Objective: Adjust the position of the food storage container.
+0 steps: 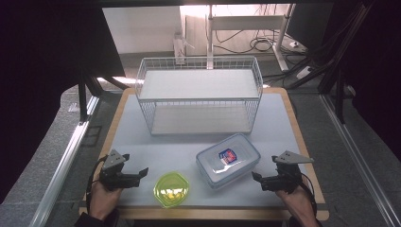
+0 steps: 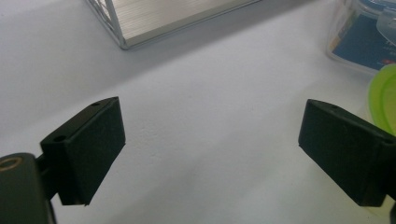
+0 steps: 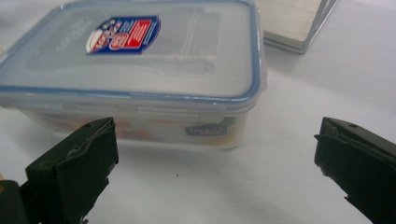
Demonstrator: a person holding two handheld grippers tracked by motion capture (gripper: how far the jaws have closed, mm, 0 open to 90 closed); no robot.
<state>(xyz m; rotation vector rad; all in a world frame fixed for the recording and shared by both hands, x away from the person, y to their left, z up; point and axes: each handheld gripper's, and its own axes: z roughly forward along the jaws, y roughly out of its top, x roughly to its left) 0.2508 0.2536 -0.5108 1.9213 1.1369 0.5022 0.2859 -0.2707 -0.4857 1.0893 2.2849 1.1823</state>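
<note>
A: Checking the right claw (image 1: 257, 177) first. Jaws spread wide, nothing between them, resting low near the front right of the tabletop (image 1: 283, 123).

B: And the clear box?

A: The lidded container (image 1: 228, 160), clear with a blue seal rim and a red-blue sticker on the lid, sits on the tabletop front of centre, turned at an angle. It's just to the left of the right claw in the high view, near but apart. In the right gripper view the container (image 3: 135, 70) lies straight ahead of the released jaws, beyond their tips, not touching.

B: Left side?

A: Left claw (image 1: 142, 172) also released, jaws wide, nothing held. It's at the front left, pointing toward the green lidded bowl (image 1: 171, 189), which sits just right of it, with a small gap. In the left gripper view the green bowl (image 2: 385, 95) peeks past the right-hand jaw, and the container's corner (image 2: 362, 35) is further off at the top right.

B: Bowl versus container?

A: Bowl is front-left of the container, close, whether touching I can't tell.

B: Anything behind?

A: White wire basket rack (image 1: 198, 94) at the back of the tabletop, well apart from both claws.
</note>
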